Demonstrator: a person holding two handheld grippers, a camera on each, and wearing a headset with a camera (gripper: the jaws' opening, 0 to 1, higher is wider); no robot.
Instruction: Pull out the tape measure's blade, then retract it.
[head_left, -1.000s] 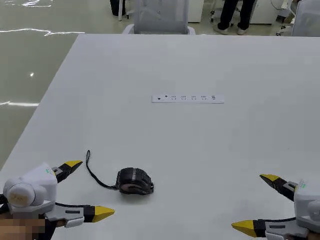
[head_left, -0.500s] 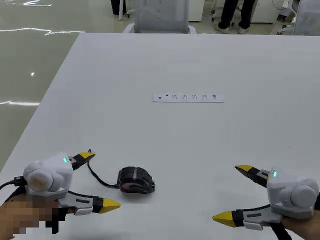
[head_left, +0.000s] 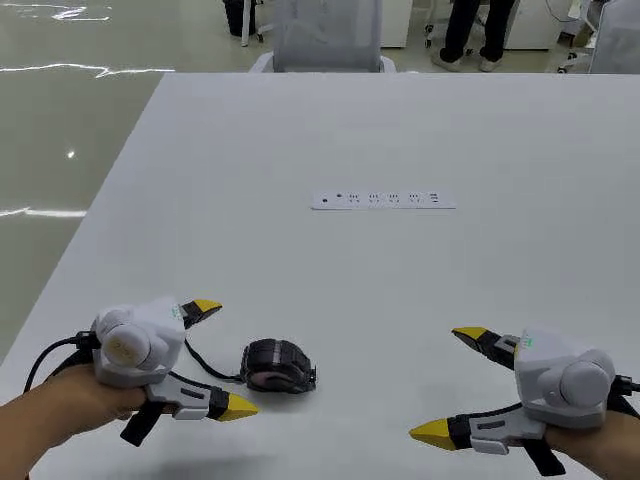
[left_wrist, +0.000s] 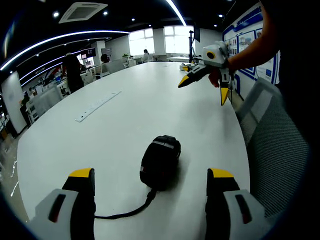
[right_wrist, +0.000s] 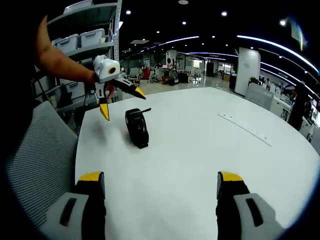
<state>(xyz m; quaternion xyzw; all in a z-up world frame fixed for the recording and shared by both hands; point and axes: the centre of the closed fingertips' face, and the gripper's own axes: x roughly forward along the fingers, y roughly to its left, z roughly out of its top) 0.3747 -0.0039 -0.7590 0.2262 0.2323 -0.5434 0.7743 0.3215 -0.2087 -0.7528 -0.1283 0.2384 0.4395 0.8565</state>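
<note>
Since half a second ago you are bringing your left gripper closer to the tape measure, with its jaws spread wide. The tape measure is lying on the white table near your edge, just ahead of the gap between the yellow tips and touching neither. Its black strap is trailing back toward the far jaw. Your right gripper is also edging inward. It is hovering well to the tape measure's right, jaws spread and pinching nothing.
</note>
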